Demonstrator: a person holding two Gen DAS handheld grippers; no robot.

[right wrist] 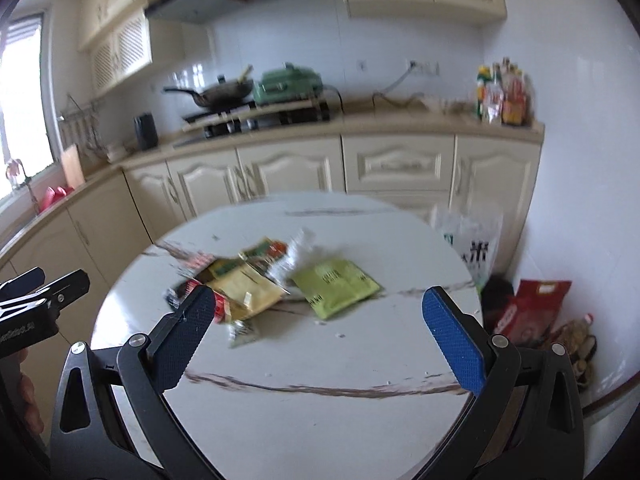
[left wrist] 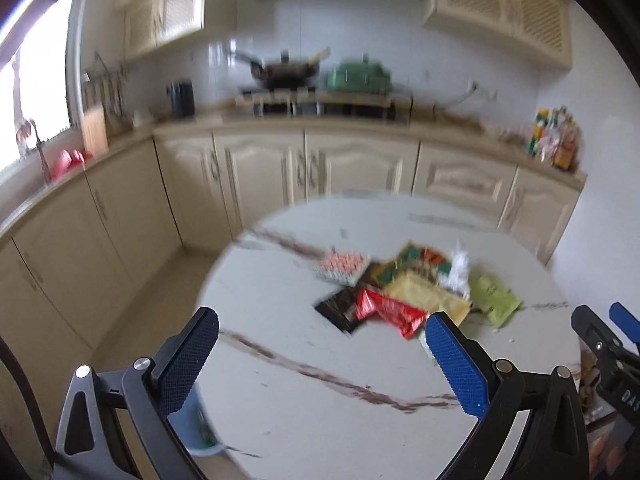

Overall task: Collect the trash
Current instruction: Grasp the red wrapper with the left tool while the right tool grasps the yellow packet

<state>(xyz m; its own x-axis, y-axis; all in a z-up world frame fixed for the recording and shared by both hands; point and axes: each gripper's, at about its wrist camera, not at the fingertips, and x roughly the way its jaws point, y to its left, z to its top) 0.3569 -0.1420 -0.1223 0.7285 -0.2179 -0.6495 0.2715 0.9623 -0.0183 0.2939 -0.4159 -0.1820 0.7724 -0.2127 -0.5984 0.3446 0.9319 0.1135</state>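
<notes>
A heap of empty wrappers lies on the round marble table (left wrist: 304, 412) (right wrist: 320, 420): a red wrapper (left wrist: 390, 312), a yellow pouch (left wrist: 428, 294) (right wrist: 252, 290), a green pouch (left wrist: 494, 298) (right wrist: 336, 286), a black packet (left wrist: 340, 310) and a pink blister tray (left wrist: 343, 265). My left gripper (left wrist: 322, 354) hovers open over the near table, short of the pile, nothing between its fingers. Equally open and empty, my right gripper (right wrist: 320, 334) hangs above the table with the pile just beyond its fingertips. Both views are blurred.
A pale blue bin (left wrist: 200, 432) stands under the table's near left edge. Cream kitchen cabinets (left wrist: 320, 168) run behind, with a wok (right wrist: 224, 94) and a green appliance (right wrist: 288, 84) on the counter. Bags (right wrist: 532, 312) sit on the floor at right.
</notes>
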